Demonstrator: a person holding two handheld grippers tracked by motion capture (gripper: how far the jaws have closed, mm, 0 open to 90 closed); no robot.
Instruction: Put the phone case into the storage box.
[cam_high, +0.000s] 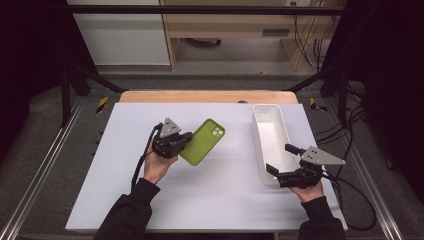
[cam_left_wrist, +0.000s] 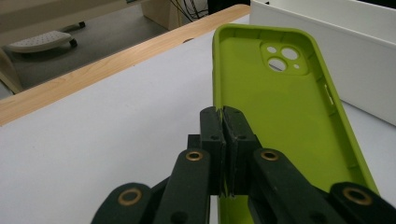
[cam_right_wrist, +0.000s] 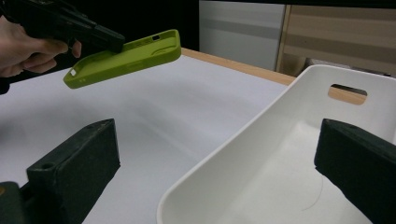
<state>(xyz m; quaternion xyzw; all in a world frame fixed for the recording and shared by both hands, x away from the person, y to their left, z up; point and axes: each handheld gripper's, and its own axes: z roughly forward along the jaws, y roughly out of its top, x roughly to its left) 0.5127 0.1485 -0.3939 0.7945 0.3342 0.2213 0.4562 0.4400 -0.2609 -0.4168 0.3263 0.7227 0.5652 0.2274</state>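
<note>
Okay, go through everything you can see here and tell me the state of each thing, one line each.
Green phone case: empty, open side up, held off the table by one side wall.
Left gripper: shut on the case's wall.
Right gripper: open, jaws straddling the near end of the bin.
White bin: empty, upright on the table.

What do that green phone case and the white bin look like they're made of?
The phone case looks like soft silicone or rubbery plastic: matte green, with rounded edges and a moulded camera cutout. The bin looks like hard moulded plastic: smooth white, slightly glossy, with thin stiff walls and a cut handle slot. Neither can be settled by look alone.
</note>
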